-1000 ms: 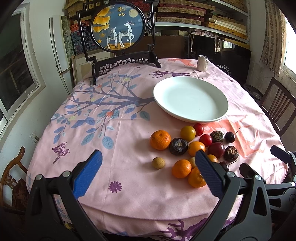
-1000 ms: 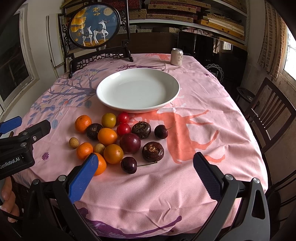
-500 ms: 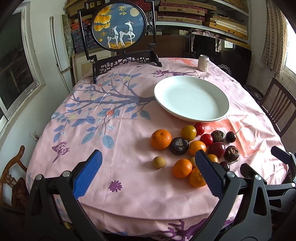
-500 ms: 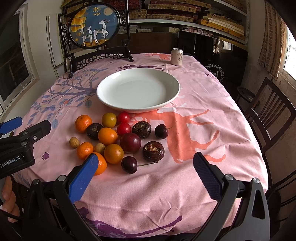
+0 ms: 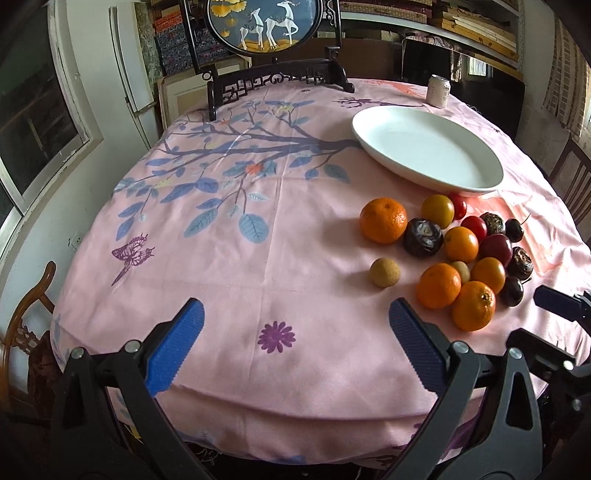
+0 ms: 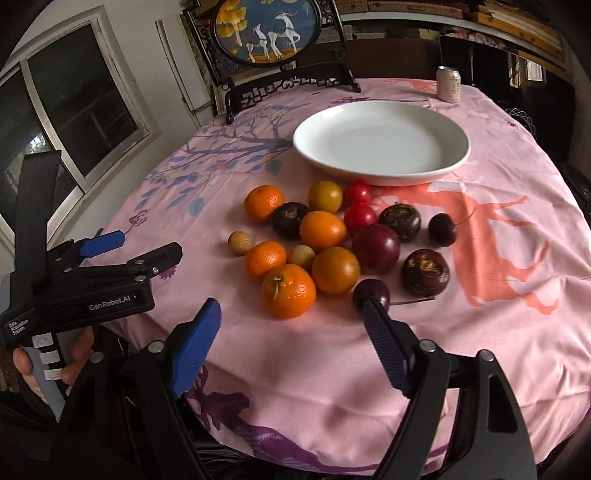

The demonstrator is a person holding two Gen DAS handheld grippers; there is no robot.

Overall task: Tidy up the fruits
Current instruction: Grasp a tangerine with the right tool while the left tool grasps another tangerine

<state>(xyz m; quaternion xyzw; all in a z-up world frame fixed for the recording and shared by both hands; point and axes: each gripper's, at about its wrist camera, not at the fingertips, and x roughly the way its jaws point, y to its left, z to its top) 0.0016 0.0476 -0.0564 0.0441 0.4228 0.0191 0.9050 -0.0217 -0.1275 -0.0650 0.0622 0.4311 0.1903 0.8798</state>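
Observation:
A cluster of several fruits lies on the pink tablecloth in front of an empty white plate (image 6: 382, 147), which also shows in the left wrist view (image 5: 428, 149). The cluster holds oranges, a dark plum (image 6: 376, 248), red tomatoes, cherries and dark water chestnuts. The nearest orange (image 6: 289, 291) lies just ahead of my right gripper (image 6: 291, 314), which is open and empty. A small tan longan (image 5: 385, 272) lies apart on the left. My left gripper (image 5: 293, 319) is open and empty, short of the longan.
A drinks can (image 6: 448, 84) stands behind the plate. A framed deer screen on a black stand (image 5: 266, 26) stands at the table's far side. Wooden chairs stand at the right (image 5: 574, 181) and lower left (image 5: 26, 325). The near table edge lies under both grippers.
Both grippers have moved forward and lower toward the fruit. The right gripper has swung left, so the nearest orange now lies between its fingers' line. No fruit has moved.

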